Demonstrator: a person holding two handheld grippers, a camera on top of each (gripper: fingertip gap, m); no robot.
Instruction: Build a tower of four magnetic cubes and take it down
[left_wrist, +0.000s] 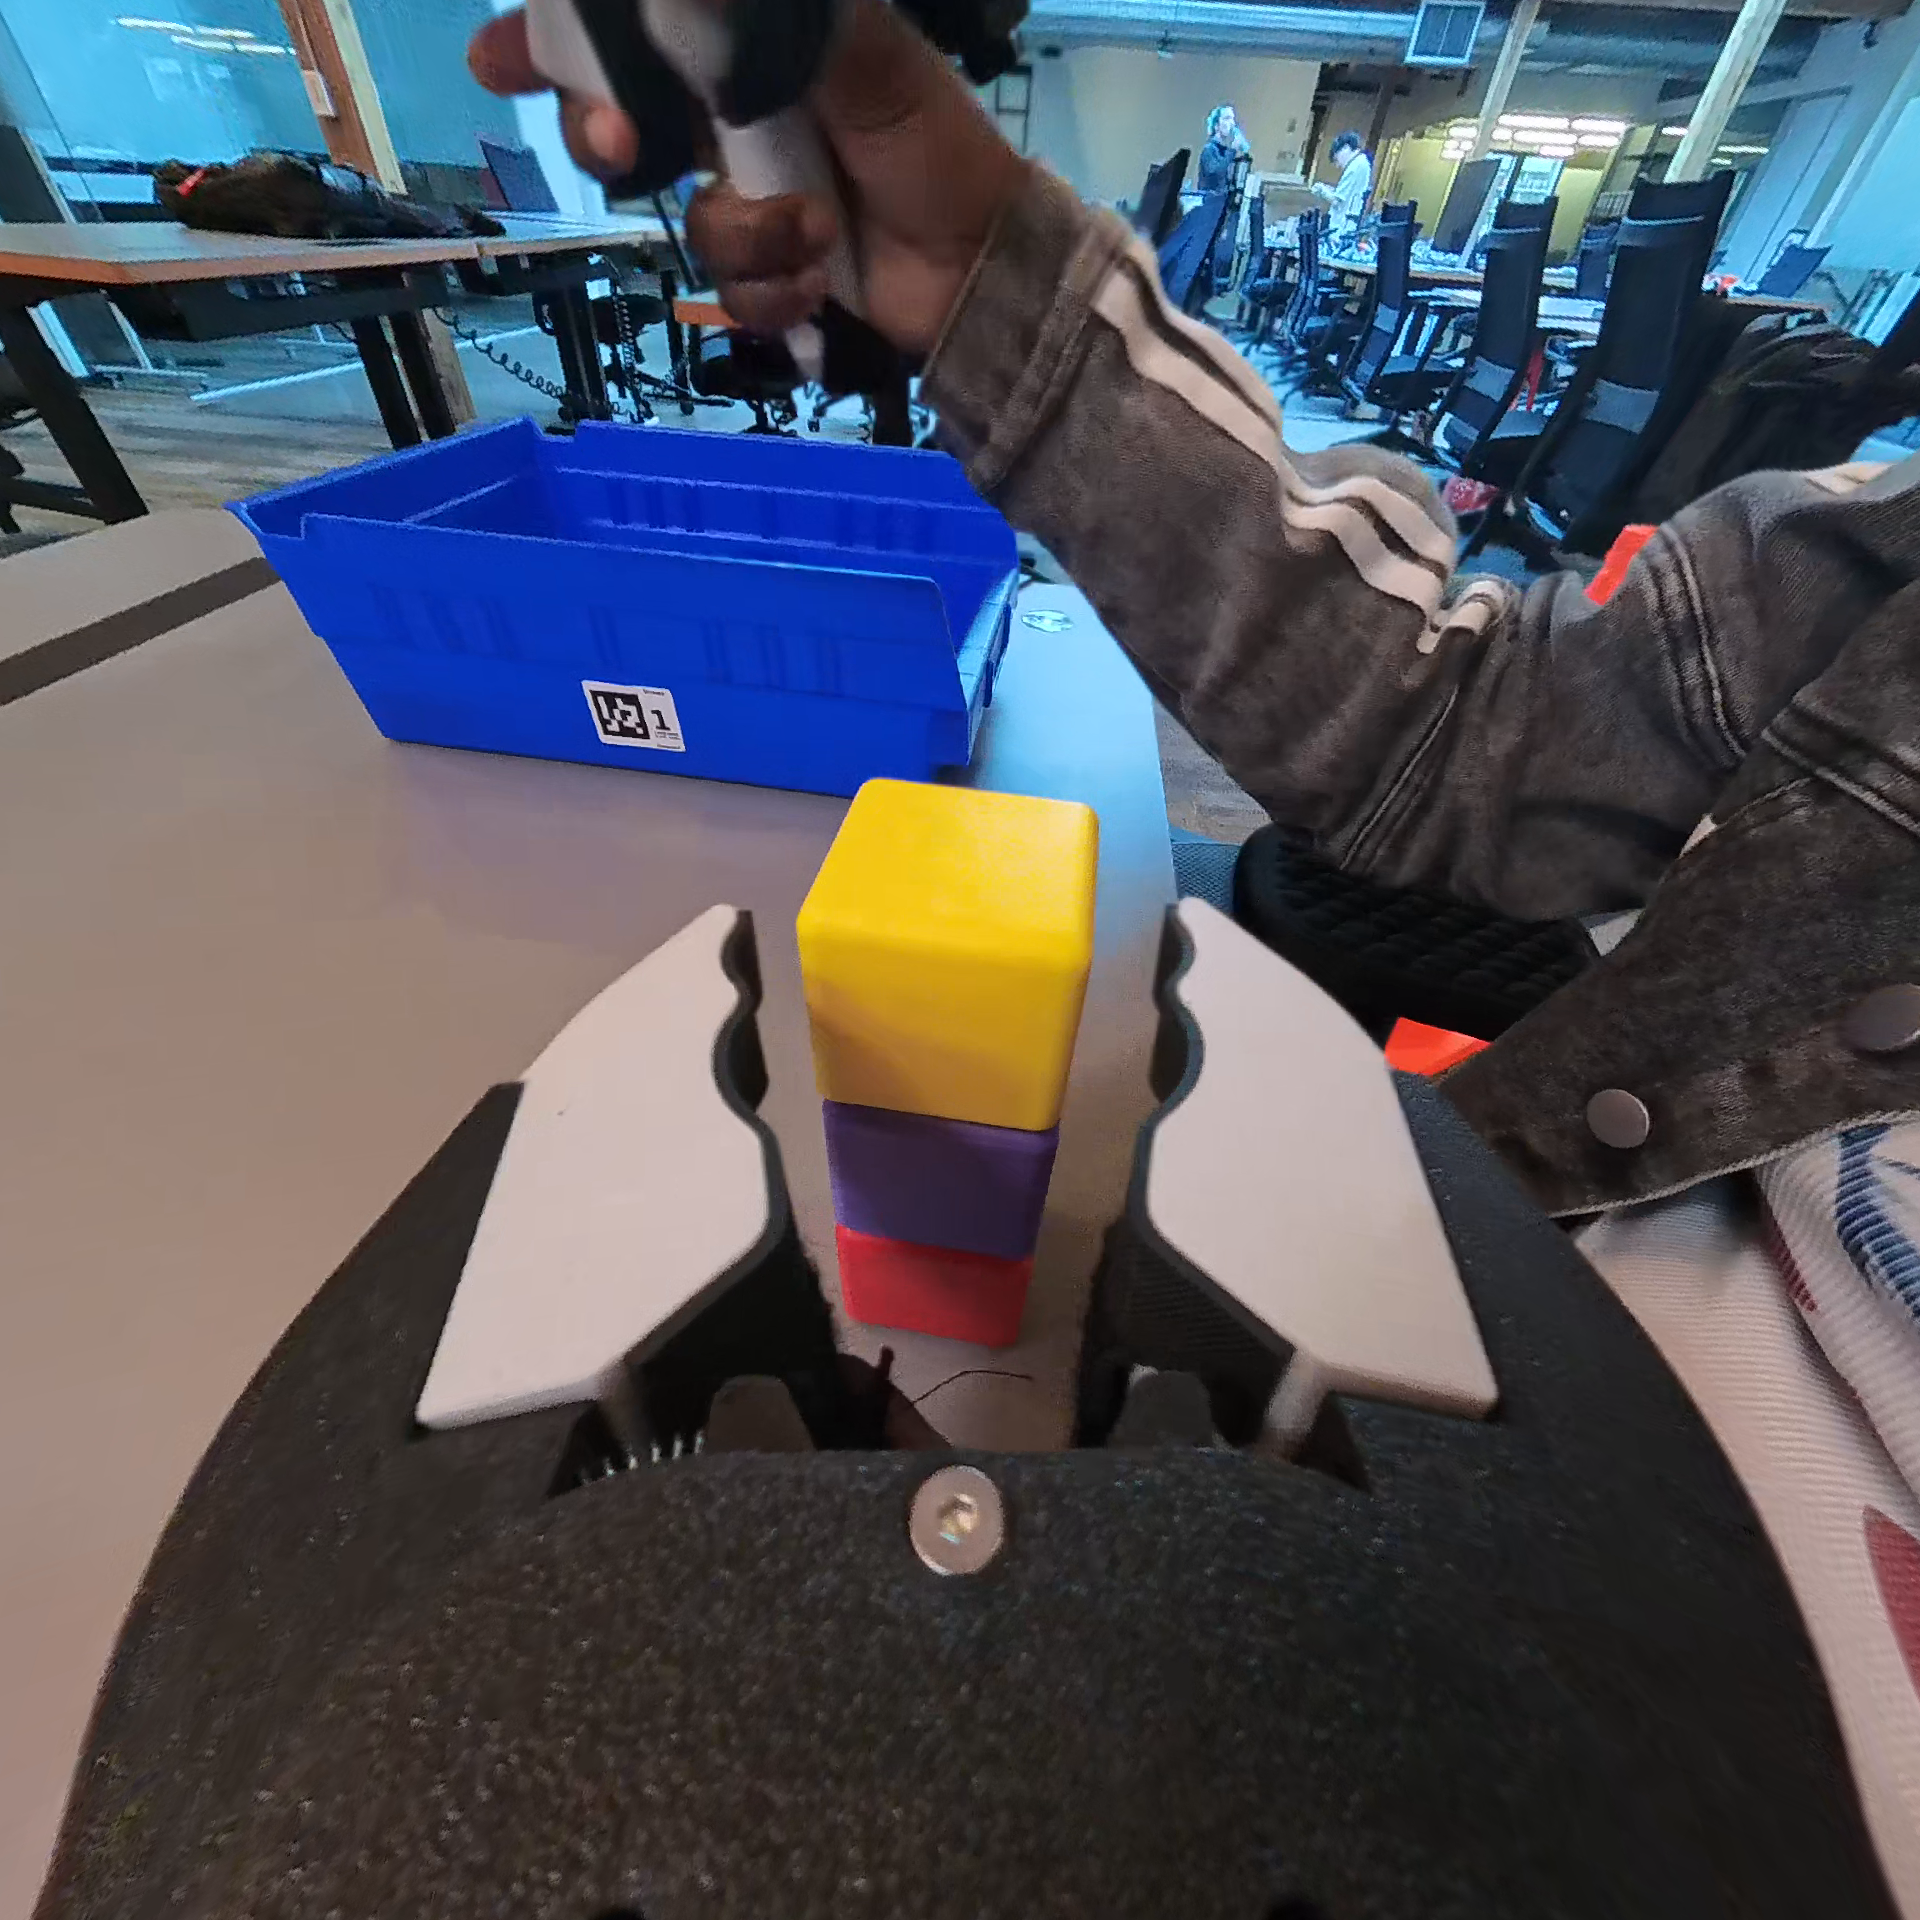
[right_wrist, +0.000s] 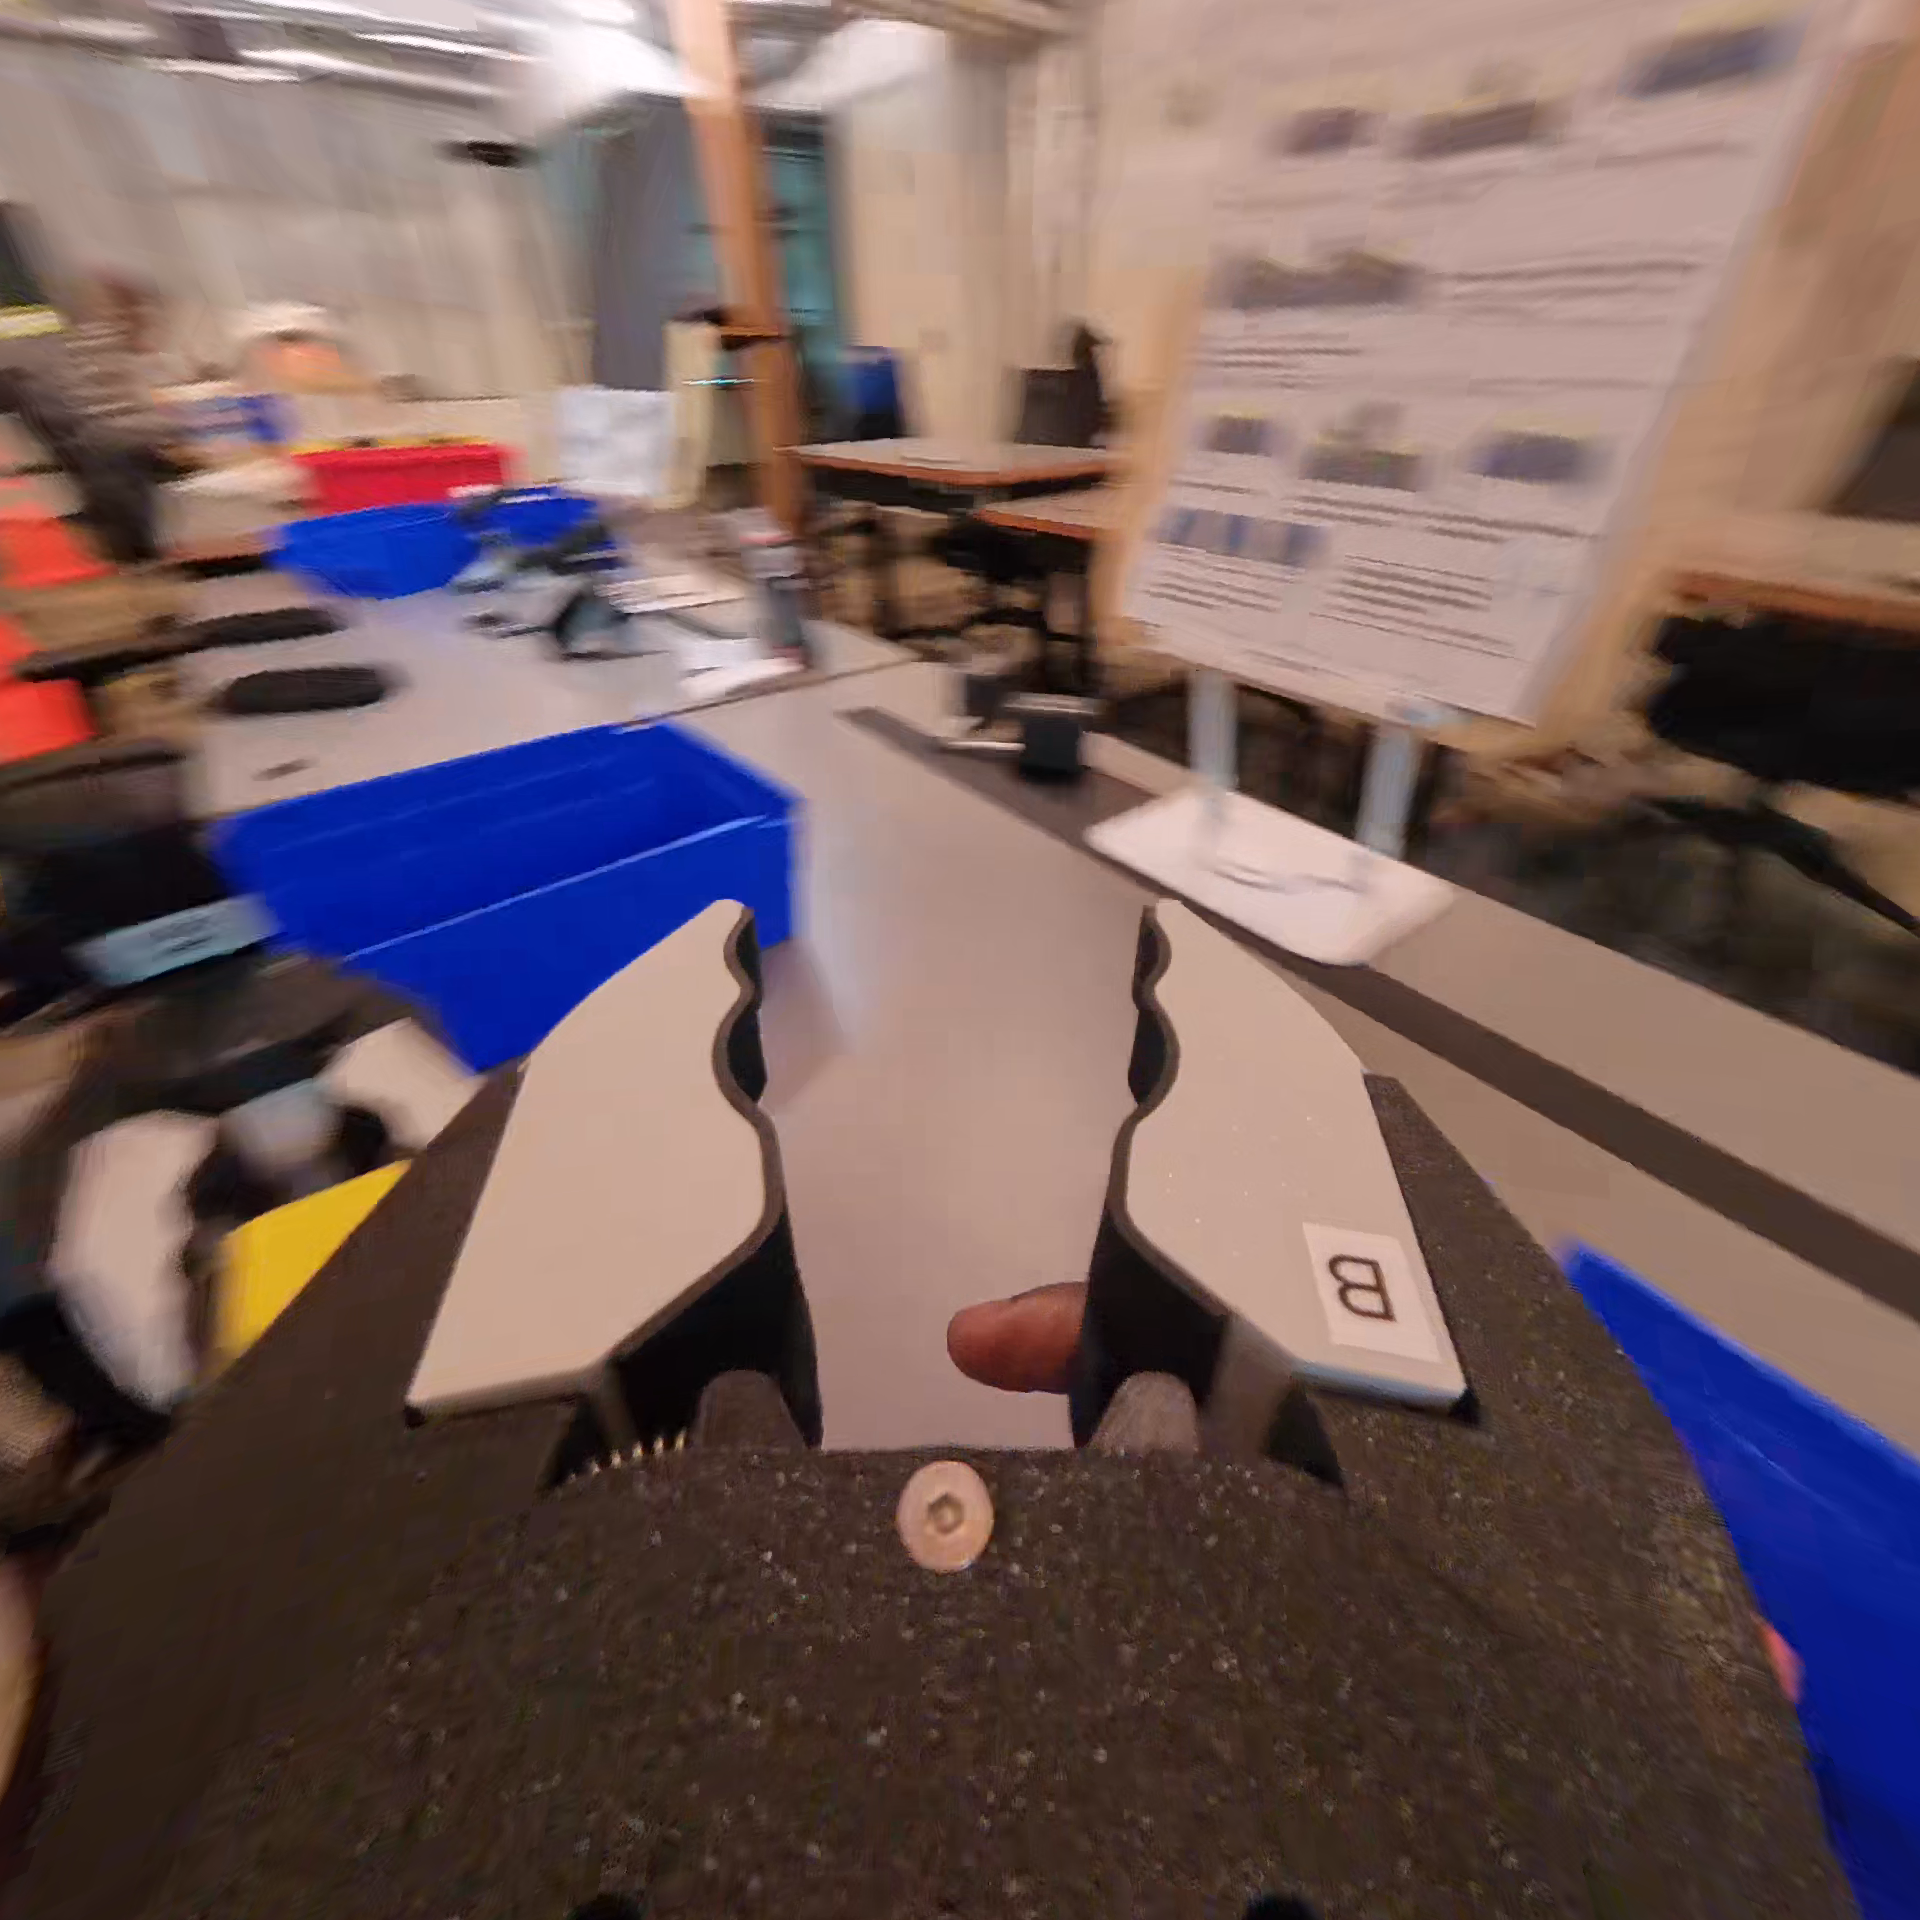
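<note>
Now three stacked cubes, one blue bin; left claw, right claw wide, bare.

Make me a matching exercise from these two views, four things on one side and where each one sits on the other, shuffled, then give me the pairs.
1. yellow cube
2. purple cube
3. red cube
4. blue bin

A. bottom of the stack, on the table
B. behind the stack, on the table
C. top of the stack
D. middle of the stack

Pairs: 1-C, 2-D, 3-A, 4-B
</note>
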